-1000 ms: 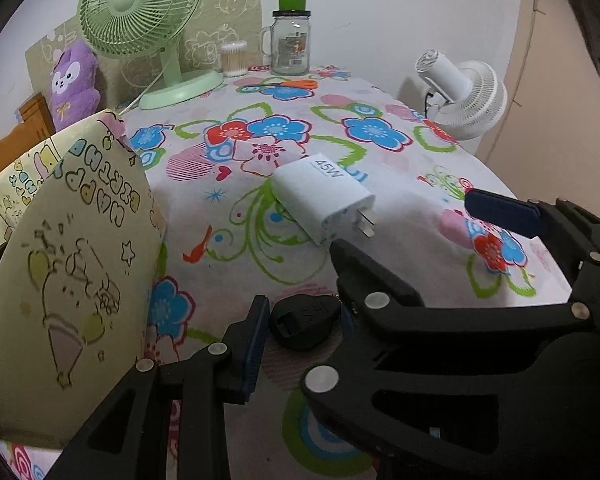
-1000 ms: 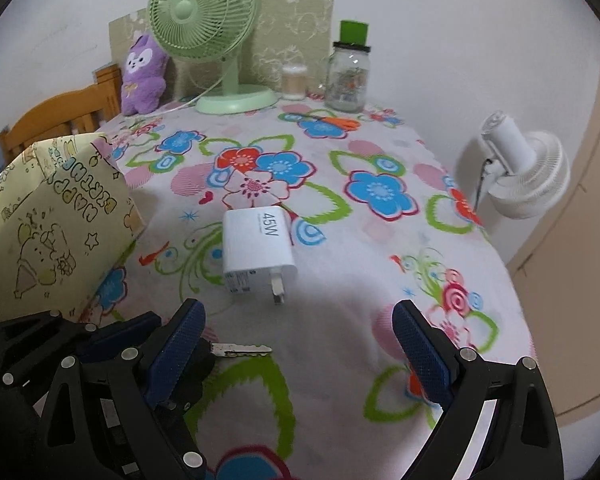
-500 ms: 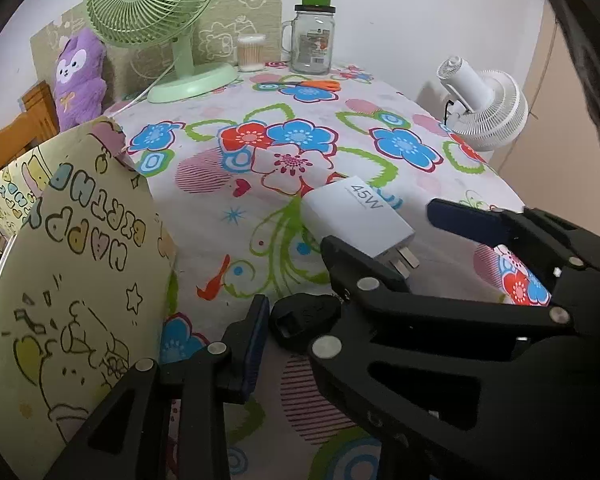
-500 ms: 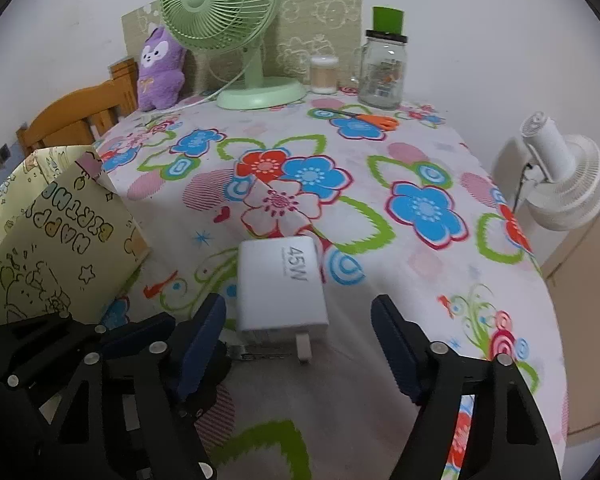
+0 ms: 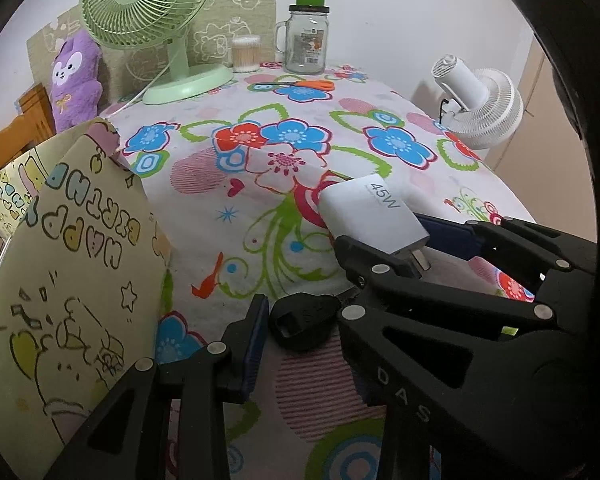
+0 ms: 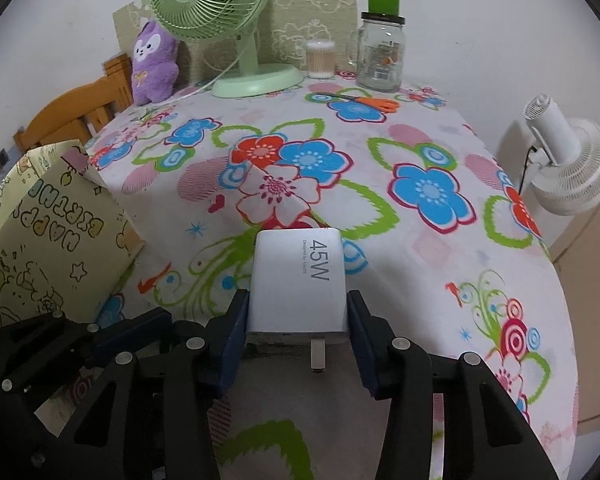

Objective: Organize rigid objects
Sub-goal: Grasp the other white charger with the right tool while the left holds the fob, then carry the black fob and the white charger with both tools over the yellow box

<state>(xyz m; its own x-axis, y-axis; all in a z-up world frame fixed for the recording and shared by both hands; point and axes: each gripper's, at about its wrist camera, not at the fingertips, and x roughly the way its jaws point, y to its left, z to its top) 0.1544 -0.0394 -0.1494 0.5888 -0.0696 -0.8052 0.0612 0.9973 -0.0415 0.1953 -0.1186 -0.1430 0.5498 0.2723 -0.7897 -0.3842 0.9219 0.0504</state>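
Note:
A white 45W charger point(image 6: 300, 280) lies on the flowered tablecloth point(image 6: 420, 240) with its prongs toward me. My right gripper point(image 6: 296, 305) straddles it, its jaws closing and both blue pads point(image 6: 233, 322) against the charger's sides. In the left wrist view the same charger point(image 5: 374, 216) sits between the right gripper's point(image 5: 380, 236) fingers. A black key head point(image 5: 302, 322) rests against the blue pad point(image 5: 258, 332) of my left gripper point(image 5: 300, 320). The left gripper's other finger is hidden behind the right gripper. In the right wrist view the left gripper point(image 6: 112, 336) shows at the lower left.
A yellow birthday gift bag point(image 5: 72, 280) stands close on the left. At the table's far end are a green fan point(image 5: 152, 12), a purple plush point(image 5: 76, 80), a glass jar point(image 5: 306, 40), cotton swabs point(image 5: 245, 54) and orange scissors point(image 5: 312, 85). A white fan point(image 5: 484, 108) stands beyond the right edge.
My right gripper has moved forward around the white charger and its jaws have narrowed from wide apart onto its sides. The left gripper has stayed by the key.

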